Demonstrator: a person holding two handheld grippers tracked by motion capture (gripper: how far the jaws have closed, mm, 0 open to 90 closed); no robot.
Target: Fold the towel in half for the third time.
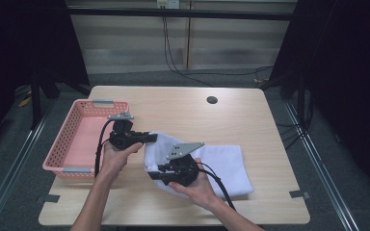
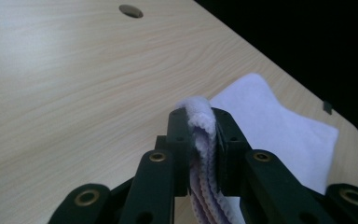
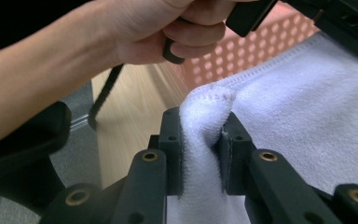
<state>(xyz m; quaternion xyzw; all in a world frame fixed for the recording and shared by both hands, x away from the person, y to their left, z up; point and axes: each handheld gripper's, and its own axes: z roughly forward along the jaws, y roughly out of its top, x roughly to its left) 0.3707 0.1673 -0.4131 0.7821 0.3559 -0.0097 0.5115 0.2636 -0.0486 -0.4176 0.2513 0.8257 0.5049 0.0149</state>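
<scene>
A white towel (image 1: 221, 166) lies on the wooden table (image 1: 183, 108), its left part lifted off the surface. My left gripper (image 1: 151, 137) is shut on the towel's upper left edge; in the left gripper view the folded towel edge (image 2: 200, 116) is pinched between the jaws of the left gripper (image 2: 201, 140). My right gripper (image 1: 153, 174) is shut on the towel's lower left corner; in the right gripper view the towel corner (image 3: 207, 105) bulges up between the jaws of the right gripper (image 3: 204, 144). The rest of the towel (image 2: 284, 126) lies flat to the right.
A pink plastic basket (image 1: 74, 139) stands at the table's left edge, next to my left hand (image 1: 118, 156). A round cable hole (image 1: 212, 100) sits near the far edge. In the right gripper view the basket wall (image 3: 247, 51) is behind the towel.
</scene>
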